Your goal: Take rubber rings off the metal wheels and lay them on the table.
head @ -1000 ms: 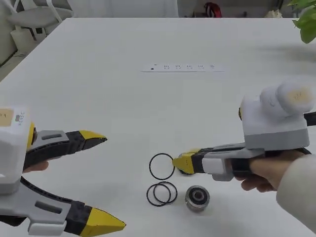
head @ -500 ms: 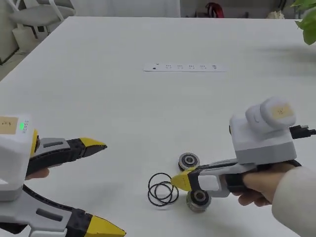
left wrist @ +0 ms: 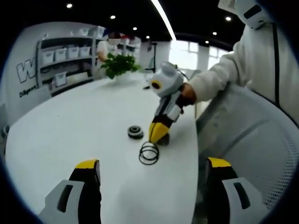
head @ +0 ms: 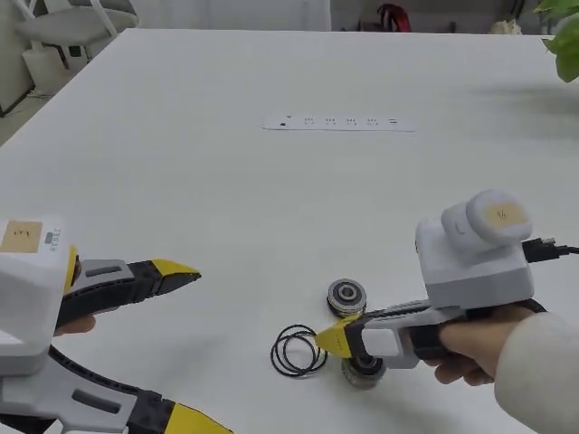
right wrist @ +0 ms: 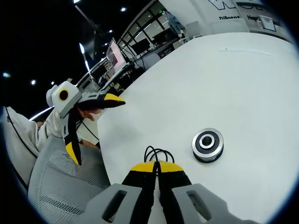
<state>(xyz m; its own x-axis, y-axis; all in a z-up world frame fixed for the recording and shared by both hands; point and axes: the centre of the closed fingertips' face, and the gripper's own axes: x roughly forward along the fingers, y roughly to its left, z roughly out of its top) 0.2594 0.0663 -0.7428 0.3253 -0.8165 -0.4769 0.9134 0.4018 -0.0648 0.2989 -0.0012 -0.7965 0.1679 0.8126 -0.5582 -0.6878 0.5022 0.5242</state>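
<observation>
The right claw (right wrist: 157,164) has its yellow-tipped jaws pressed together with no gap showing; whether a loop is nipped at the very tip I cannot tell. Just ahead of that tip lie the rubber rings (head: 297,351), thin black loops overlapping in one small pile, flat on the white tabletop (head: 226,181). In the head view the claw lies low over the nearer metal wheel (head: 365,369), which sits partly hidden under it, just right of the pile. The second metal wheel (head: 346,294) lies free a little beyond, apart from rings and claw, its dark hub facing up. A hand (head: 470,348) in a pale sleeve grips the claw's handle

The left claw (head: 210,351) hangs wide open and holds nothing, well to the left of the pile, jaws pointed toward it; its own view has the rings, both wheels and the other claw between its two tips

Farther up the tabletop lies a white power strip (head: 339,123), and green plant leaves (head: 563,36) show at the far right corner

A second ago one ring lay by itself beside the right claw's tip, apart from two overlapped ones; now all the loops are gathered in one pile. The second metal wheel, then mostly hidden behind the claw, is in plain sight. Over the last half second little has changed
</observation>
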